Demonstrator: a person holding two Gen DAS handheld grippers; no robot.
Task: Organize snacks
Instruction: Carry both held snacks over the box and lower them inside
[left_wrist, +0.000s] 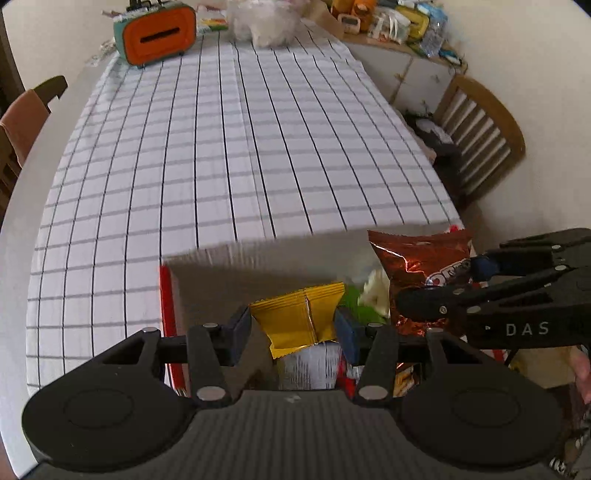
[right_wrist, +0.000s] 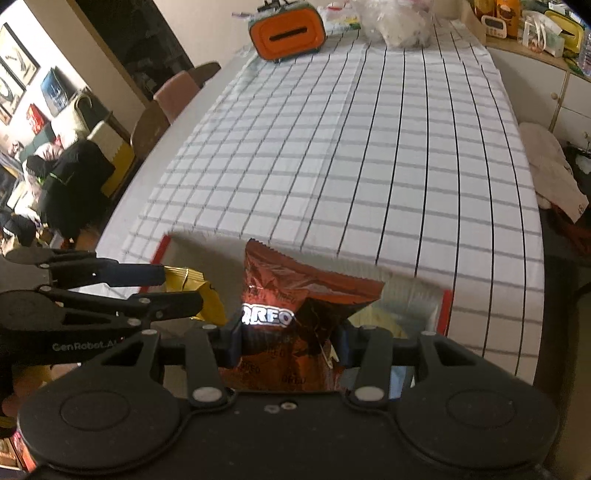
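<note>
My left gripper is shut on a yellow snack packet and holds it over an open cardboard box with red edges at the near end of the table. My right gripper is shut on a shiny brown Oreo bag, held upright over the same box. The Oreo bag also shows in the left wrist view, with the right gripper beside mine. The left gripper with the yellow packet shows in the right wrist view. More packets lie in the box below.
The table carries a white checked cloth. An orange and teal tissue box and a clear plastic bag stand at its far end. A wooden chair is at the right, a cluttered sideboard behind.
</note>
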